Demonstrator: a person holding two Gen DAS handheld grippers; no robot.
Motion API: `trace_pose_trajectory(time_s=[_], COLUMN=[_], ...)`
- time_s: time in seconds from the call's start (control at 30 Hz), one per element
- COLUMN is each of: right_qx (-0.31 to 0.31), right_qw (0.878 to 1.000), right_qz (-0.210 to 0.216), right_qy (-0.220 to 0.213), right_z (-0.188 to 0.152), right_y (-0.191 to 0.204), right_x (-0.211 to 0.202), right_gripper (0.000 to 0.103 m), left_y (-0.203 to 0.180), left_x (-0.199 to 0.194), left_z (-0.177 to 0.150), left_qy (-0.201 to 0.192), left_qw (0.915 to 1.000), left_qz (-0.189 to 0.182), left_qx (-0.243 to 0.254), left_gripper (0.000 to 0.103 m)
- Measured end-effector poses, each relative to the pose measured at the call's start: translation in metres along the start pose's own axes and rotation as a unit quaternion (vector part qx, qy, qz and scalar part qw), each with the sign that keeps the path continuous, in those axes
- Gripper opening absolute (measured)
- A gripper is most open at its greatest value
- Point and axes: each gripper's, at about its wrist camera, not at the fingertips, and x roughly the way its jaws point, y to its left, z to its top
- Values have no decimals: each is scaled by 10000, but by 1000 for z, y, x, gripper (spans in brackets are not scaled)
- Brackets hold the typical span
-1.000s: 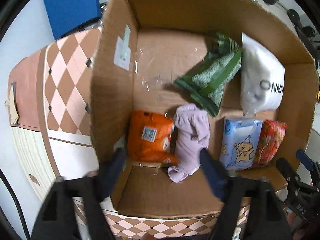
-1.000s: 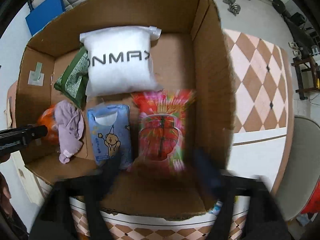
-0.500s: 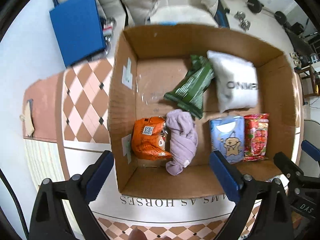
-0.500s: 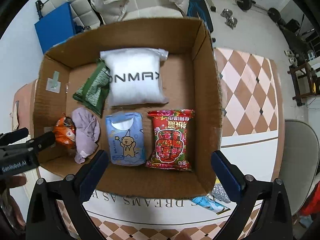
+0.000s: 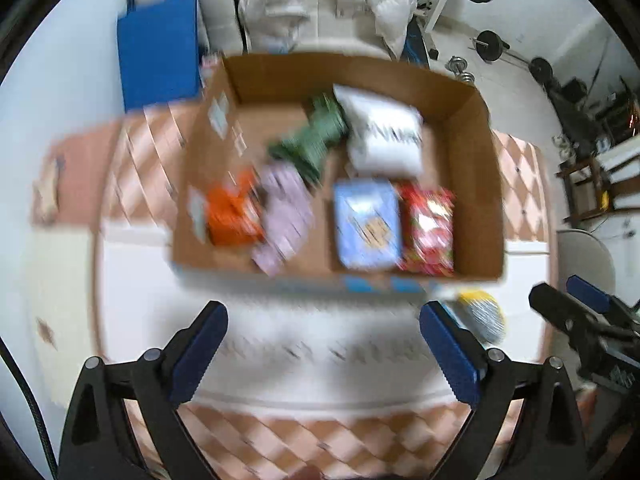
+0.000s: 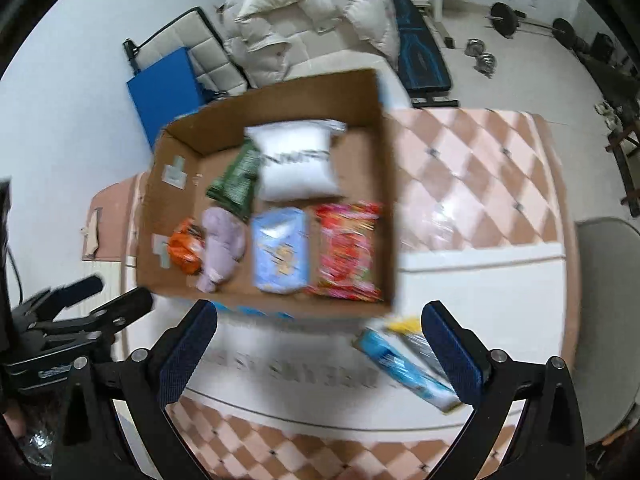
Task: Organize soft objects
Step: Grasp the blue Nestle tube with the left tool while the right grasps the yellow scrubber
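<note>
An open cardboard box (image 5: 476, 184) (image 6: 384, 208) stands on the table. It holds a white pillow pack (image 6: 298, 166), a green packet (image 6: 236, 182), an orange packet (image 6: 184, 246), a lilac cloth (image 6: 222, 246), a light blue pack (image 6: 280, 256) and a red snack bag (image 6: 348, 252). The same items show blurred in the left wrist view, with the blue pack (image 5: 366, 224) and red bag (image 5: 428, 232) at the right. My left gripper (image 5: 322, 336) and my right gripper (image 6: 318, 338) are both open and empty, held above the table in front of the box.
A blue packet (image 6: 404, 366) and a yellow-and-silver packet (image 6: 416, 340) (image 5: 482, 312) lie on the table by the box's near right corner. A white chair (image 6: 608, 300) stands at the right. A blue panel (image 5: 158, 50), a white puffy jacket (image 6: 304, 16) and gym weights are behind.
Both grippers have pulled back and up from the box, which now looks smaller and farther. The loose packets in front of the box have come into view.
</note>
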Motion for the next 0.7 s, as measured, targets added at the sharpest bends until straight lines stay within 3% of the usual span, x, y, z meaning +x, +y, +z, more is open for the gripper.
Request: trace_pose_trajectory(time_s=[0.1,0.17,0.2,0.3,0.63,0.7], right_qx=[22,28,48,173,365,320], right_qw=[9990,9971,9962,9938,9906,9908], right_qz=[-415,-704,-783,-881,-1015,-985], right_qy=[146,284,380,658,837,868], right_z=[-20,-34,-38,-54,-81,-83], right_y=[-40,-70,-81,-119,-183,-186], right_x=[1,9,14,32,57,60], right_gripper=[103,103,103,103,92,84], left_y=[-12,-25,-34,-65,-134,-140], left_x=[37,72,88,129,203,205], left_z=[-33,-53,-59,-67,-62,-61], left_qy=[692,1184,1345,1644,1847,1634], left_qw=[9937,9828,9796,9776,9700,9771], left_qz=[-706,-1138,-1200,-1095,-1105,-812], left_qx=[-530,-842,-886,-727,-1128,-1098], left_gripper=[98,97,90,70,69,69])
